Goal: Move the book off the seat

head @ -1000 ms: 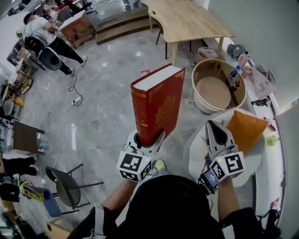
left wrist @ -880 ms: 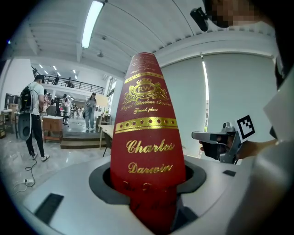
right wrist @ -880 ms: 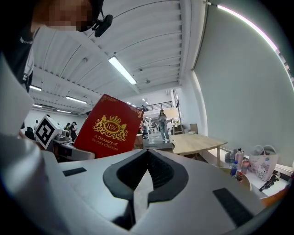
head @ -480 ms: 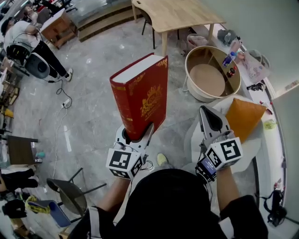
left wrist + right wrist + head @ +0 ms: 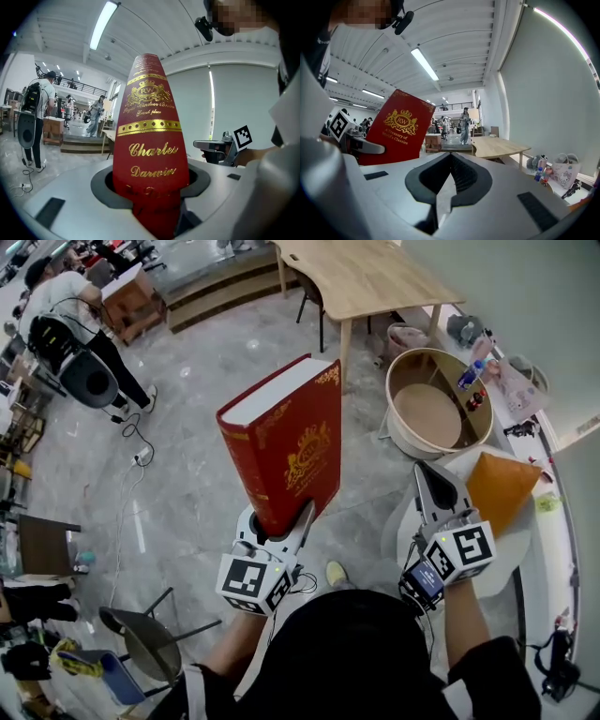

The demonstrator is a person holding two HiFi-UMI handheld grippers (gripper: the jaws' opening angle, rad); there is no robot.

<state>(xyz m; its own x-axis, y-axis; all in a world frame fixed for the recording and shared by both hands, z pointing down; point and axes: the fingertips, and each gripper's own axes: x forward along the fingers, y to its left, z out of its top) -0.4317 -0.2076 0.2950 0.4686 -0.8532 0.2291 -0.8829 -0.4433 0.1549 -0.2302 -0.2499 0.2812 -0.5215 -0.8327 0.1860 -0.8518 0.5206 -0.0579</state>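
Standing upright, book (image 5: 286, 442) clamped in left tool (image 5: 281, 524).

Clocked from the book (image 5: 286, 442): bare floor (image 5: 187, 493) from 8 through 11, just a cable (image 5: 138, 442) lying at 10. Table (image 5: 366, 277) closes off 12 to 1, round tub (image 5: 436, 413) at 2, just beside the white seat (image 5: 514, 554) at 4 with a cushion (image 5: 502, 488) on it. Chair (image 5: 141, 638) at 7. Person (image 5: 70, 301) well off at 10. Open gap between book and right gripper (image 5: 425, 472)
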